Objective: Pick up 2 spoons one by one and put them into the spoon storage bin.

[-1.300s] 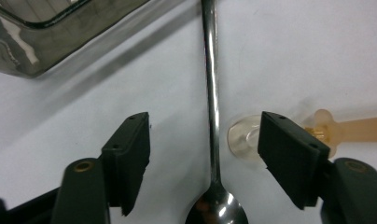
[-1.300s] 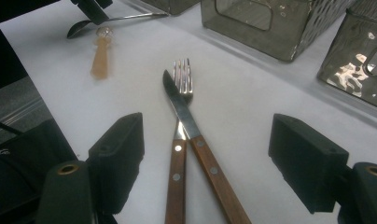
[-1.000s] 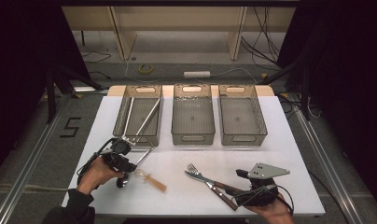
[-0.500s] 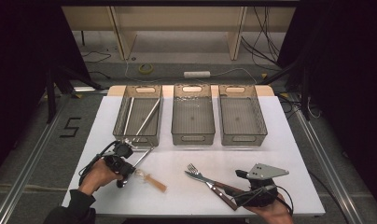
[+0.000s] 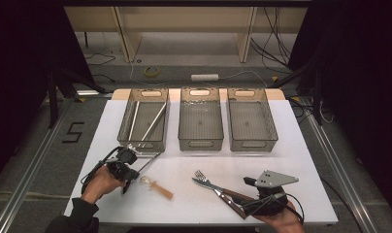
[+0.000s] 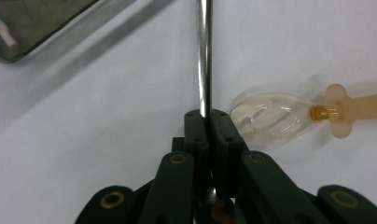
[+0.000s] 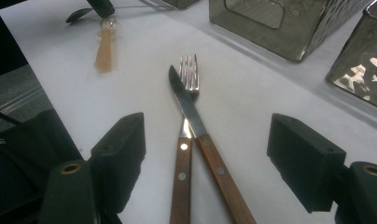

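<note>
On the white tabletop (image 5: 301, 145), the left gripper (image 6: 206, 122) had just closed its fingers on a steel rod (image 6: 204, 56). Thin, stiff and likely slippery, it seemed best gripped near one end. The right gripper (image 7: 219, 154) stood wide open, empty.

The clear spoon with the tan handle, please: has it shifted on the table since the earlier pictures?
No. The clear spoon lies at the same spot below the left bin, tan handle pointing lower right.

White table (image 5: 301, 160) bears three bins (image 5: 200, 124), fork (image 5: 204, 179), knife (image 5: 218, 191), spoon (image 5: 157, 187).
</note>
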Motion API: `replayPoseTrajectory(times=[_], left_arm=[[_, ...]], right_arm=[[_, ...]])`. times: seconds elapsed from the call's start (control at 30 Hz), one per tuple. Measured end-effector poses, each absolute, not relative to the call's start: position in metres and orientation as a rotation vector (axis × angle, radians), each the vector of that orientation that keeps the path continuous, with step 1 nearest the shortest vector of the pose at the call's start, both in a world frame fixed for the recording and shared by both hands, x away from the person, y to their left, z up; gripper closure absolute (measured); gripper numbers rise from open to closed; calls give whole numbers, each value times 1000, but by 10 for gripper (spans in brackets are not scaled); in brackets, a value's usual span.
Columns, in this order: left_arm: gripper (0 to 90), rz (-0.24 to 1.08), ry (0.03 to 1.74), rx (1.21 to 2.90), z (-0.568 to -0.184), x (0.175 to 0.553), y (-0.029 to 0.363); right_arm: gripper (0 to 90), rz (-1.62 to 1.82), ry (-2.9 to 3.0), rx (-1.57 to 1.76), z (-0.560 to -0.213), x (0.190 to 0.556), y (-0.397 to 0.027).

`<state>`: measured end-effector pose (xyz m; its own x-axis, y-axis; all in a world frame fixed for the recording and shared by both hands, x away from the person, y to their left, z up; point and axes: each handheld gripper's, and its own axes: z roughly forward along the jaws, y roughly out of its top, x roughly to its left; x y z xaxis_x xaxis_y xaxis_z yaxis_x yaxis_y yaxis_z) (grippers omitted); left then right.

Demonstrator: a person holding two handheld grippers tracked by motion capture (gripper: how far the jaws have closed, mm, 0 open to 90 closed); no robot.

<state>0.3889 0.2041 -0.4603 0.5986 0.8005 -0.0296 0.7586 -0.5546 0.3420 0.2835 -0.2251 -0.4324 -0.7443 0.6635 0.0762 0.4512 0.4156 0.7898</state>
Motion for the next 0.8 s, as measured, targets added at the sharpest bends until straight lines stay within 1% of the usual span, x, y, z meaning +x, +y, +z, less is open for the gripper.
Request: replayPoseTrajectory(times=[0.13, 0.23, 0.43, 0.8], left_arm=[[866, 187, 1253, 2503, -454, 387, 205], [894, 190, 1232, 2497, -448, 385, 203], [895, 194, 1200, 2502, -441, 382, 200], [895, 201, 1147, 2437, -425, 378, 194]], right_arm=[[290, 1235, 2424, 974, -432, 284, -225], [290, 1237, 2423, 975, -432, 283, -225], [290, 1236, 2424, 974, -432, 283, -225], [290, 1232, 2426, 974, -432, 283, -224]])
